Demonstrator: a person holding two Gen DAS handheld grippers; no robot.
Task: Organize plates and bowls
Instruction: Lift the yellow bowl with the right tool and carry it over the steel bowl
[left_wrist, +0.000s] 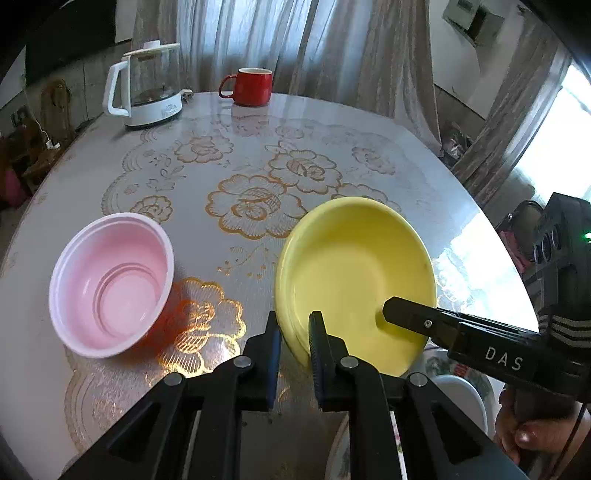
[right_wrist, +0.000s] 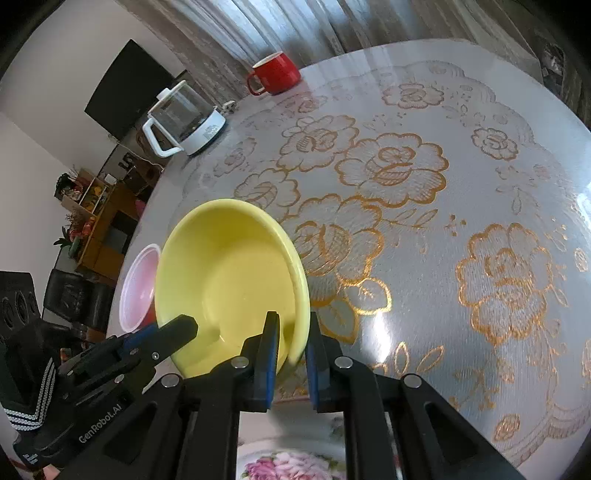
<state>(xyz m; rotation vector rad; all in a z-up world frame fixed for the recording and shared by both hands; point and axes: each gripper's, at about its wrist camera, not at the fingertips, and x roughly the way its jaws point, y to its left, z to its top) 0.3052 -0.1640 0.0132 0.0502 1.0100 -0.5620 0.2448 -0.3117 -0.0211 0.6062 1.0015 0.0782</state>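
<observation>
A yellow bowl (left_wrist: 354, 273) is held tilted above the table; it also shows in the right wrist view (right_wrist: 229, 273). My left gripper (left_wrist: 295, 332) is shut on its near-left rim. My right gripper (right_wrist: 291, 343) is shut on its other rim; its finger reaches into the bowl in the left wrist view (left_wrist: 410, 314). A pink bowl (left_wrist: 110, 280) sits upright on the table to the left, partly hidden behind the yellow bowl in the right wrist view (right_wrist: 138, 284). A floral plate (right_wrist: 288, 461) lies below the right gripper.
A red mug (left_wrist: 251, 86) and a glass kettle (left_wrist: 147, 85) stand at the far edge of the round table (right_wrist: 461, 184) with its gold floral cloth. A white dish (left_wrist: 461, 398) shows under the yellow bowl.
</observation>
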